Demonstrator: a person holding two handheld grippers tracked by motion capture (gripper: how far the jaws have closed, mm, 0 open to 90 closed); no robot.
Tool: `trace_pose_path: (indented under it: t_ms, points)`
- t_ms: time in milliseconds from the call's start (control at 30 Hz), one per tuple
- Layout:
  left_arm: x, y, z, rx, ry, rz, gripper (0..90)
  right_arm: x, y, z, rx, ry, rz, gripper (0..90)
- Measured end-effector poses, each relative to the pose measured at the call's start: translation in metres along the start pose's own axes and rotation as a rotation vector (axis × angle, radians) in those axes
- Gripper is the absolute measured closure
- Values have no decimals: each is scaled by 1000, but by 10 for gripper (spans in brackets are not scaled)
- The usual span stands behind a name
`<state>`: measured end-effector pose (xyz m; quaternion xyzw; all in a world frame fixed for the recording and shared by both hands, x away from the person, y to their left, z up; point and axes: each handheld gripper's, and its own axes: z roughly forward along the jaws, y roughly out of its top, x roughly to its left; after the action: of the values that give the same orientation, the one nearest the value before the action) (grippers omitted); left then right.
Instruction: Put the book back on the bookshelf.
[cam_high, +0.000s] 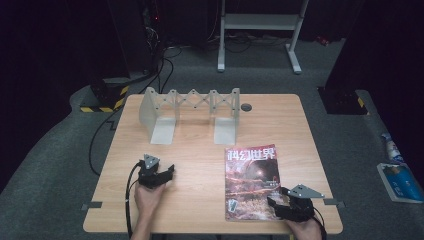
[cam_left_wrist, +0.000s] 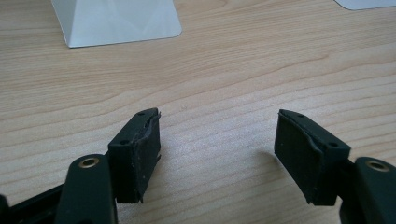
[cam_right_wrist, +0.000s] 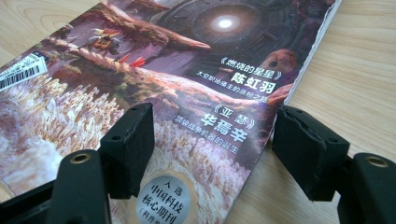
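Observation:
A magazine (cam_high: 251, 181) with a dark red cover and Chinese lettering lies flat on the wooden table (cam_high: 200, 145), right of centre. My right gripper (cam_high: 278, 197) rests low at its near right corner, open, its jaws straddling the magazine's right edge (cam_right_wrist: 261, 140) with nothing clamped. My left gripper (cam_high: 167, 172) sits on the bare wood at the near left, open and empty (cam_left_wrist: 217, 144). A pale grey expanding book stand (cam_high: 192, 112) stands at the back of the table; one of its base plates (cam_left_wrist: 119, 21) lies ahead of the left jaws.
A round grommet (cam_high: 246, 107) is set in the table right of the stand. Cables and a white frame (cam_high: 260, 30) lie on the floor beyond. A blue-and-white packet (cam_high: 400, 180) lies on the carpet at the right.

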<state>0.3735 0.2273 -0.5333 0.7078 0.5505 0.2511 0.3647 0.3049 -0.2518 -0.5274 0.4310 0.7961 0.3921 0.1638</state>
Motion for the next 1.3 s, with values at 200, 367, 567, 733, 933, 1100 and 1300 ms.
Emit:
trace_pose_path:
  t_ms: [200, 367, 567, 733, 933, 1100, 1300]
  points:
    - [0, 0, 0, -1, -5, -2, 315, 4, 3, 4, 0, 9, -9, 298]
    - [-1, 0, 0, -2, -4, -1, 314, 8, 5, 8, 1, 14, -8, 298]
    - [-1, 0, 0, 0, -7, -2, 309, 9, 7, 10, -1, 22, -17, 298]
    - [-1, 0, 0, -2, -11, -4, 308, 12, 9, 14, -2, 27, -24, 298]
    - [-1, 0, -1, -1, -19, -6, 308, 16, 14, 21, -4, 44, -37, 298]
    - [-1, 0, -1, -1, -24, -9, 308, 21, 18, 26, -2, 49, -40, 298]
    - [-2, -1, -4, 0, -63, -20, 326, 26, 22, 32, -1, 54, -45, 298]
